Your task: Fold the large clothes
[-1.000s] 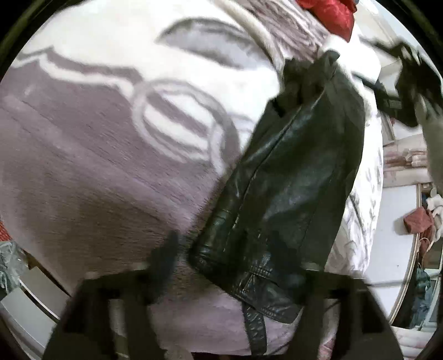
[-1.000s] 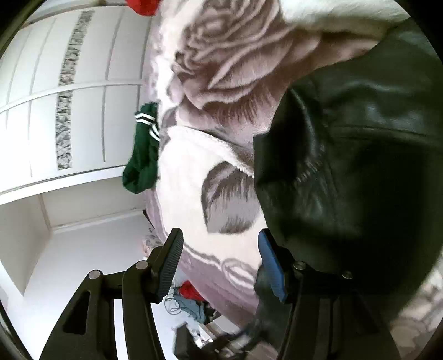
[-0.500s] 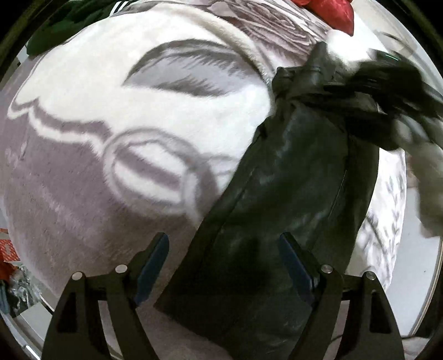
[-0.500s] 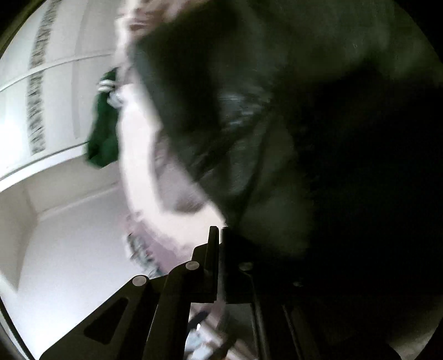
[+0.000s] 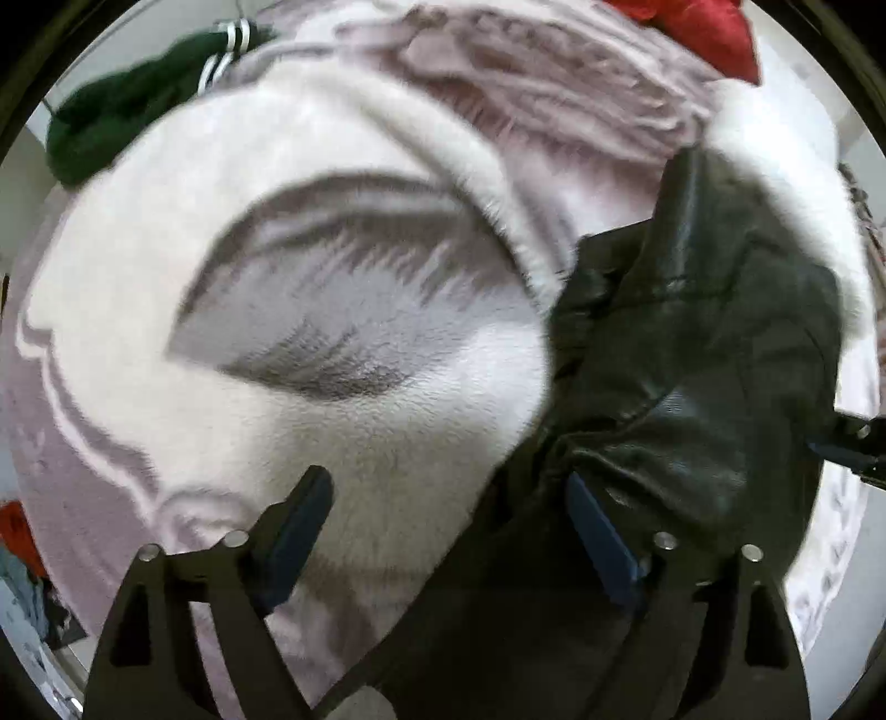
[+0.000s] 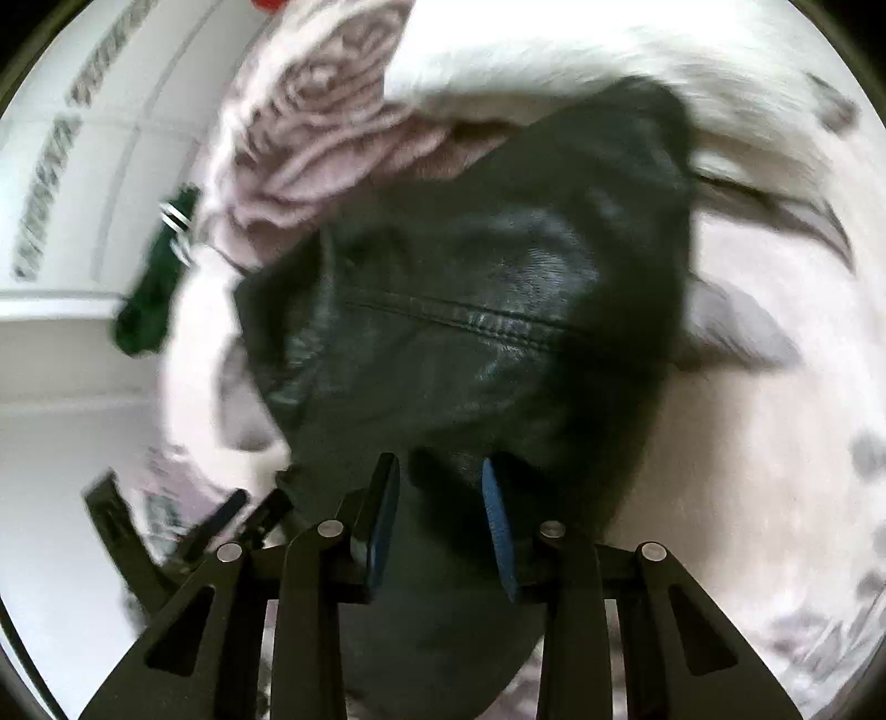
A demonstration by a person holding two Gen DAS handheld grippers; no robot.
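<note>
- The right gripper (image 6: 440, 515), clamped shut half a second ago, now has its jaws parted around a fold of the black leather jacket (image 6: 487, 321).
- The jacket (image 5: 692, 387) lay long and flat; now it is bunched up.
- The left gripper (image 5: 448, 526) has moved further up the blanket (image 5: 277, 266).

Black leather jacket (image 6: 470, 332): lower part hidden behind the right gripper (image 6: 440, 520), outline motion-blurred.
Green garment (image 5: 127, 111): smeared, cut by frame rim.
Red cloth (image 5: 703, 27): cropped at top edge.
</note>
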